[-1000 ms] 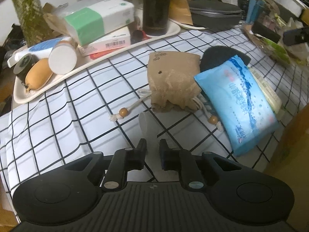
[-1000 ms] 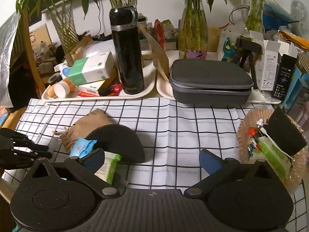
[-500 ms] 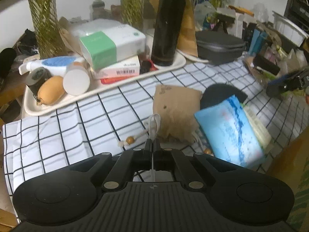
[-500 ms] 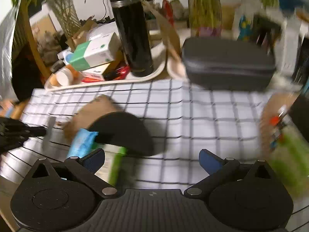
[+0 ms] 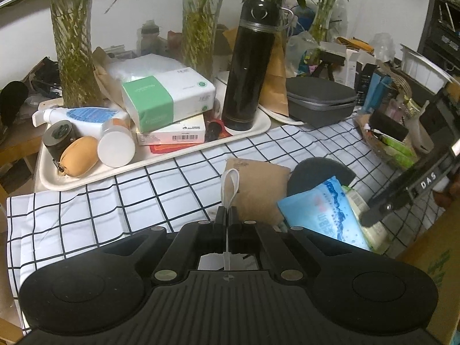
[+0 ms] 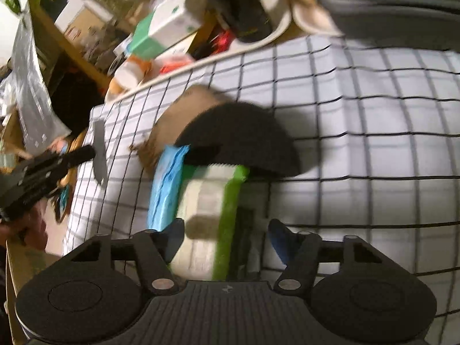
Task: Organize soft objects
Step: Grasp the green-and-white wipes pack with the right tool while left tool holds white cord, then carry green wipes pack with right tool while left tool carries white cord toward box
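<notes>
My left gripper (image 5: 225,215) is shut on a thin white flat item (image 5: 230,184), seen edge-on with a loop at its top and held above the checked cloth (image 5: 86,207). Beyond it lie a brown drawstring pouch (image 5: 256,189), a black half-round pad (image 5: 319,169) and a blue wipes pack (image 5: 325,212). In the blurred right wrist view, my right gripper (image 6: 227,237) points down over a green-and-white pack (image 6: 207,218). Its jaws are closing, with the pack's near end between them; the right finger (image 6: 280,238) stands apart from it. The blue pack (image 6: 166,184) lies beside it, under the black pad (image 6: 244,141).
A cream tray (image 5: 49,181) at the back left carries a tissue box (image 5: 166,97), a black flask (image 5: 250,66) and bottles. A grey zip case (image 5: 319,100) and glass vases stand behind. A basket of small items (image 5: 385,143) sits right; a cardboard box (image 5: 431,244) stands near right.
The left gripper shut on the thin white item and lifted it off the cloth. The right gripper dropped and tipped down over the green-and-white pack, and its jaws narrowed.
</notes>
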`<state>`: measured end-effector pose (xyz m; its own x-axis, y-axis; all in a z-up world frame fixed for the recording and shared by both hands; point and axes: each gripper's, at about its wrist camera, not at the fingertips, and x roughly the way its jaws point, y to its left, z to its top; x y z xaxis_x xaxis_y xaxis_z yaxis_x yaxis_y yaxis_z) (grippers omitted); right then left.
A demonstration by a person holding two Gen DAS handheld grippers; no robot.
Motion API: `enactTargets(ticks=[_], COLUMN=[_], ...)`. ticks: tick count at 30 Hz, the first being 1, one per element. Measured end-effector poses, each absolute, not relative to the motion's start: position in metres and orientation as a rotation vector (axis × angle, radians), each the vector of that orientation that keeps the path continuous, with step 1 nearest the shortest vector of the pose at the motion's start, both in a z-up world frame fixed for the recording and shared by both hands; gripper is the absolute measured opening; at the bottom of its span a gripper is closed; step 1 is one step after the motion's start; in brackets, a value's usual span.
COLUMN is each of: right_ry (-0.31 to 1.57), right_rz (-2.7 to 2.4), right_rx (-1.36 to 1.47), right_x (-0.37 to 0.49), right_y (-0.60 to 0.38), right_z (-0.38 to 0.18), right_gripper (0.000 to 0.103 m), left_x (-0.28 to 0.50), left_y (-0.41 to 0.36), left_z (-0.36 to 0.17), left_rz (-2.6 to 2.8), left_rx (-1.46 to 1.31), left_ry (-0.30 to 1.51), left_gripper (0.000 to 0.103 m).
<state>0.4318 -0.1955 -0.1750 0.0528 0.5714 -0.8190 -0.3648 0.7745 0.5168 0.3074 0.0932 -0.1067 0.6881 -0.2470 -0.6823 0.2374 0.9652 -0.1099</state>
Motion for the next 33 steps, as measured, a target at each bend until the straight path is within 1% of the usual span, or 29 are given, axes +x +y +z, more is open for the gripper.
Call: enactTargets(ticks=[1, 2, 4, 5, 6, 7, 8, 10, 11, 13, 16, 27, 33], right_ry=[1.345, 1.348, 1.352, 1.346, 1.335, 1.327, 1.318, 1.298, 1.288, 1.272, 1.204, 0.966, 0.853], right_rz=[0.733, 0.746, 0.755, 0.753, 0.758, 0.762, 0.755, 0.734, 0.723, 0.711, 0.697, 0.620, 0.586], right_rx=[0.192, 0.197, 0.201, 0.191, 0.181, 0.171, 0.164, 0.171, 0.174, 0.202, 0.155, 0.160, 0.154], right_x=[0.431, 0.430, 0.427, 0.426, 0.424, 0.424, 0.423, 0.423, 0.423, 0.425, 0.421, 0.413, 0.401], right_y=[-0.192, -0.190, -0.186, -0.184, -0.183, -0.182, -0.181, -0.185, -0.187, -0.192, -0.193, -0.212, -0.218], right_z=[-0.176, -0.177, -0.178, -0.178, -0.176, -0.173, -0.169, -0.162, -0.159, -0.151, -0.134, -0.079, -0.058], right_gripper=[0.063, 0.059, 0.057, 0.054, 0.047, 0.044, 0.039, 0.033, 0.026, 0.021, 0.020, 0.020, 0.020], left_x=[0.307, 0.306, 0.306, 0.306, 0.305, 0.305, 0.305, 0.303, 0.303, 0.301, 0.300, 0.295, 0.291], left_y=[0.094, 0.095, 0.097, 0.098, 0.099, 0.099, 0.100, 0.101, 0.102, 0.103, 0.105, 0.108, 0.105], left_z=[-0.107, -0.106, -0.106, -0.105, -0.105, -0.105, -0.105, -0.104, -0.103, -0.103, -0.101, -0.092, -0.079], left_rz=[-0.269, -0.265, -0.261, -0.258, -0.257, -0.255, -0.254, -0.250, -0.249, -0.244, -0.239, -0.223, -0.211], left_rx=[-0.016, -0.018, -0.020, -0.023, -0.024, -0.024, -0.024, -0.024, -0.025, -0.025, -0.028, -0.035, -0.019], left_ry=[0.762, 0.758, 0.753, 0.750, 0.748, 0.747, 0.745, 0.738, 0.737, 0.732, 0.723, 0.689, 0.656], left_gripper=[0.001, 0.001, 0.001, 0.001, 0.001, 0.001, 0.001, 0.001, 0.001, 0.001, 0.001, 0.001, 0.001])
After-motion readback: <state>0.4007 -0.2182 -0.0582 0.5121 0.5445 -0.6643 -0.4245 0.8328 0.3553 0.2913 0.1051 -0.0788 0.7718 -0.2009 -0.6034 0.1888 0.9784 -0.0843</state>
